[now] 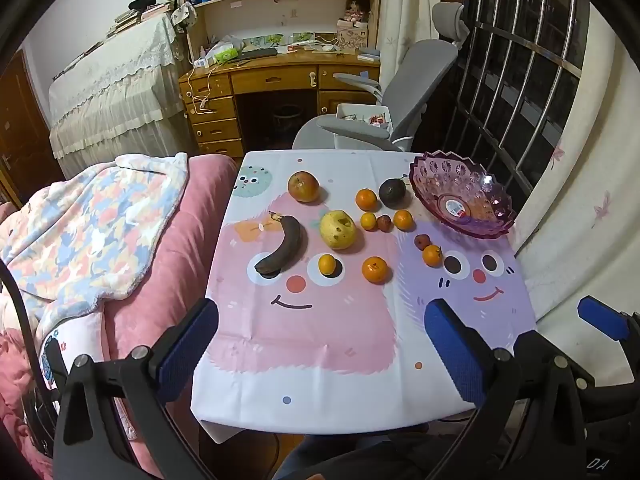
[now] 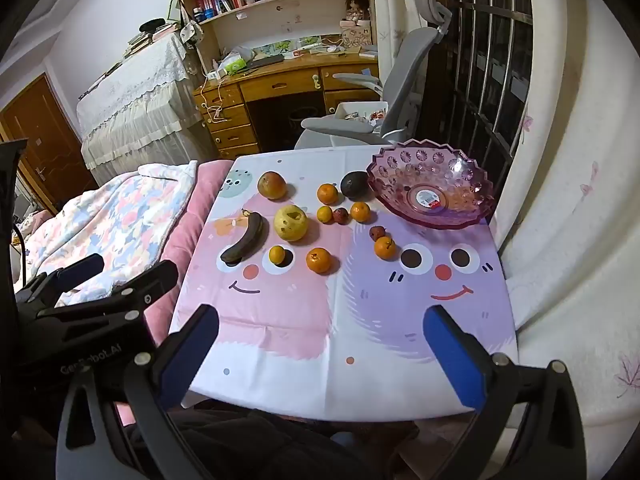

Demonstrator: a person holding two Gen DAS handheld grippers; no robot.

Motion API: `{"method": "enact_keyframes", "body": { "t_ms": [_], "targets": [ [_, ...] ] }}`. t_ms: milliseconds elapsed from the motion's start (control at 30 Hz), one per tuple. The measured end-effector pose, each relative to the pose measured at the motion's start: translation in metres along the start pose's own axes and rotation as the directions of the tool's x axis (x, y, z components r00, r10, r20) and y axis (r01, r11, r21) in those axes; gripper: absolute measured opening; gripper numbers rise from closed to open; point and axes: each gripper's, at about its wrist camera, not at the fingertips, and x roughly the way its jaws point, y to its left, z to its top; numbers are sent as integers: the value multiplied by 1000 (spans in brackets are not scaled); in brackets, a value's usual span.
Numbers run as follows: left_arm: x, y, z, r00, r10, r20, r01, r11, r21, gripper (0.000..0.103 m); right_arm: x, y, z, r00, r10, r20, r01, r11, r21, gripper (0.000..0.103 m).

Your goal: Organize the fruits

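**A:** What lies on the table, from the left of the frame across?

**B:** On the cartoon-printed pink and lilac tablecloth, a blackened, curved banana sits left of centre. Above and to its right is a round reddish apple; right of the banana, a blemished yellow-green pear. Small orange tangerines are scattered through the middle, with a dark, round avocado higher up. At the upper right stands a scalloped purple glass bowl — it holds no fruit.

**A:** And the grippers?

**B:** The left gripper spreads its blue-padded jaws wide at the bottom of the frame, holding nothing. The right gripper — likewise wide apart and empty — hangs over the table's near edge.
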Motion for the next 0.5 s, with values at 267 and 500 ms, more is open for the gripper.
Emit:
{"method": "enact_keyframes", "body": {
  "t_ms": [267,500],
  "targets": [
    [-1,0,0,1000,-3,-8,3,1000,-2,102,1,-1,2,1000,1,-6,0,1000,3,103],
    [0,0,0,1000,-3,-11,3,1000,-1,102,2,-3,3,1000,-1,-7,1,1000,2,103]
  ]
}}
